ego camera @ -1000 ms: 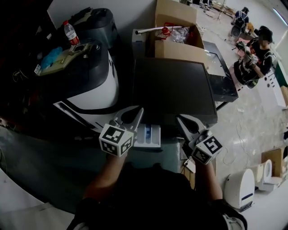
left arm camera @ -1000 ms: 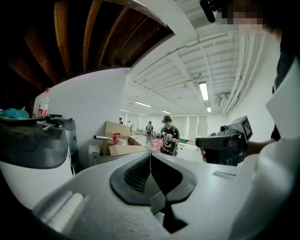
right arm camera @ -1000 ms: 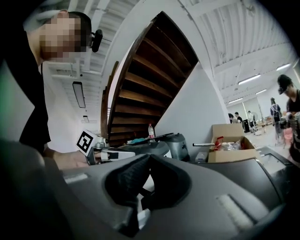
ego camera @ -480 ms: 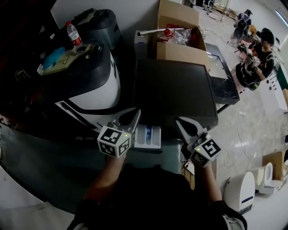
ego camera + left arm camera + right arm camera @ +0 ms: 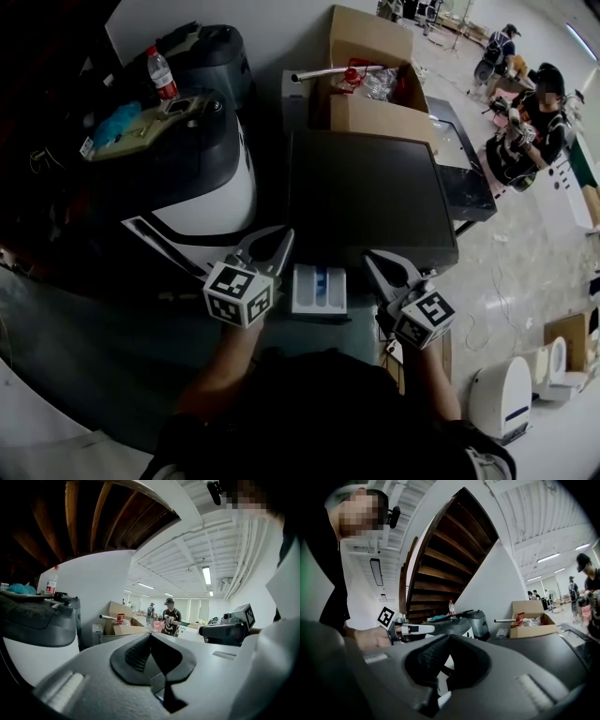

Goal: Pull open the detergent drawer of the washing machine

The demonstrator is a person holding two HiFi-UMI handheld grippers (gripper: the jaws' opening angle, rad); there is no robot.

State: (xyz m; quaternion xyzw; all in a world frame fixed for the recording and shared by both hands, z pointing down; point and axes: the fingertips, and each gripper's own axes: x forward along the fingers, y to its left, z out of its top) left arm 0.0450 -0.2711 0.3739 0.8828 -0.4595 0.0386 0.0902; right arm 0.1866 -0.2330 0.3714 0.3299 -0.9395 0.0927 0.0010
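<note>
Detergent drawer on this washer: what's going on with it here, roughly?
A person stands at the dark-topped washing machine with a gripper in each hand. The white detergent drawer already stands pulled out of the machine's front. The left tongs and the right tongs are both shut and empty, one on either side of the drawer, and neither is gripping it.
</note>
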